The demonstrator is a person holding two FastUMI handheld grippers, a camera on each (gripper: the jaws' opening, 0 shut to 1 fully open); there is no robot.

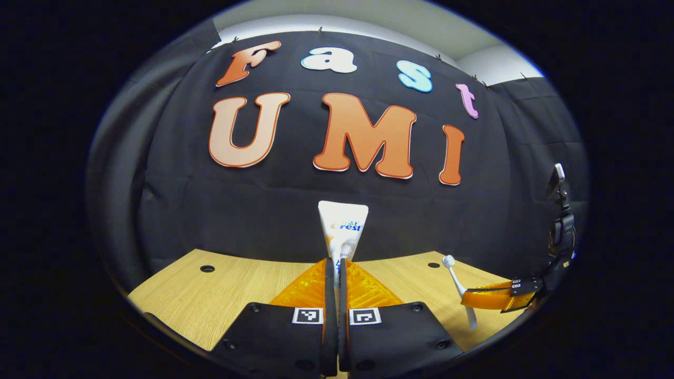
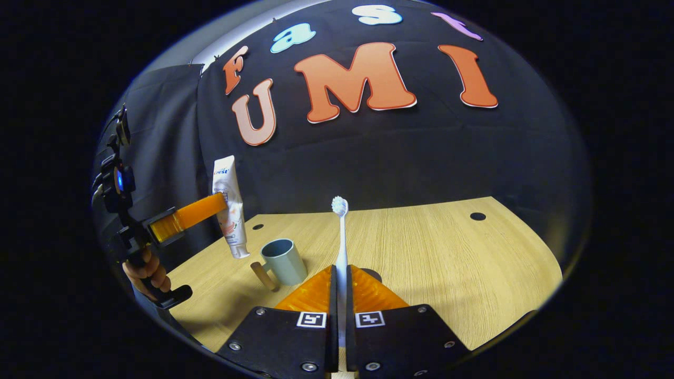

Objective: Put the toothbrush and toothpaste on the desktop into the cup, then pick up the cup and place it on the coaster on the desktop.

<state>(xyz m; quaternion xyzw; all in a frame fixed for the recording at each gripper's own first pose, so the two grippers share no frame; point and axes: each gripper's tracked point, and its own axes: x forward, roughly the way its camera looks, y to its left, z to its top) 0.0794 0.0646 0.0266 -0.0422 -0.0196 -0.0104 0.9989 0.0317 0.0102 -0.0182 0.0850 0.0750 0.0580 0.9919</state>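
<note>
Left gripper view first: I am looking along the left gripper, whose fingers are pressing together on the toothpaste. The tube is standing upright out of the fingertips, its flat crimped end uppermost against the black cloth wall. Below it the wooden desktop is stretching out to both sides. Farther right I am seeing the toothbrush, head up and slightly tilted, with the right gripper reaching in from the edge and clamping its handle.

Right gripper view next: at the far left a hand is gripping the handle of the left gripper, which is holding the toothpaste in the air, cap end down, above and a little left of the cup. The cup is sitting upright on the desktop, empty as far as I can tell, its handle pointing left. Just right of it, the right gripper is closing both fingers on the toothbrush, which is rising straight up, bristles on top. A dark round shape is peeking out behind the right finger; I cannot tell what it is.
</note>
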